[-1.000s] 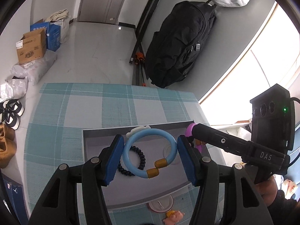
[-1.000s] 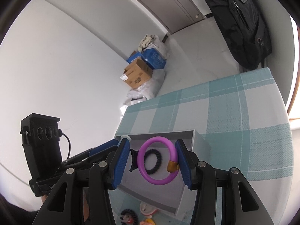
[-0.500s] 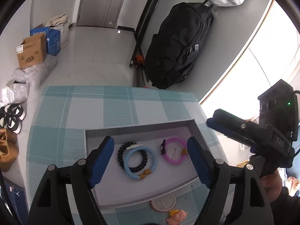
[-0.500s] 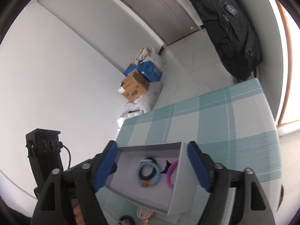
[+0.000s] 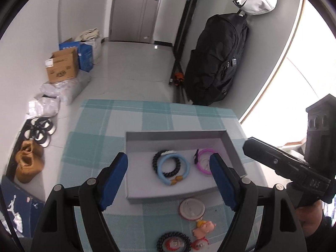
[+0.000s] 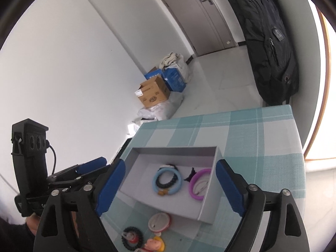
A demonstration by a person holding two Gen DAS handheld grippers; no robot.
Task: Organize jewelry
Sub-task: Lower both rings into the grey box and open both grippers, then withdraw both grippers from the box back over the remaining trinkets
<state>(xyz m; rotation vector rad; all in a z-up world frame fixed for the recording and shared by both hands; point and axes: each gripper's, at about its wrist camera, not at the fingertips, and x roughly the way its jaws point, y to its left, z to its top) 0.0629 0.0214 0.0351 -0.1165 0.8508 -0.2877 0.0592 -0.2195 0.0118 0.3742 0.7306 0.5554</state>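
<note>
- The light blue bangle (image 5: 172, 169) lies flat in the grey tray (image 5: 176, 135), at the centre of the left wrist view; it is a smooth ring with 2 amber beads at its near edge.
- A black beaded bracelet (image 5: 156, 161) sits partly under and inside the blue ring, with a white piece at its far side.
- The purple bangle (image 5: 201, 161) lies just right of the blue one, apart from it, with a small black bow-shaped piece at its left edge and a thin pale ring inside it.
- In the right wrist view the same 3 pieces appear in the tray (image 6: 174, 150): blue bangle (image 6: 168, 180), black bracelet (image 6: 167, 181), purple bangle (image 6: 196, 183).
- The left gripper (image 5: 169, 180) hangs above the tray with its blue pads spread wide and nothing between them.
- The right gripper (image 6: 170, 191) is likewise spread wide and empty; in the left wrist view its body at the right edge reads "DAS".
- Below the tray, on the teal checked tablecloth (image 5: 126, 117), lie a round white-and-pink disc (image 5: 192, 209), a small pink figurine (image 5: 203, 227) and another black beaded bracelet (image 5: 173, 241).
- At upper left of the left wrist view stands a brown cardboard box (image 5: 62, 66) with print too small to read; a black backpack (image 5: 216, 63) leans at upper right.
</note>
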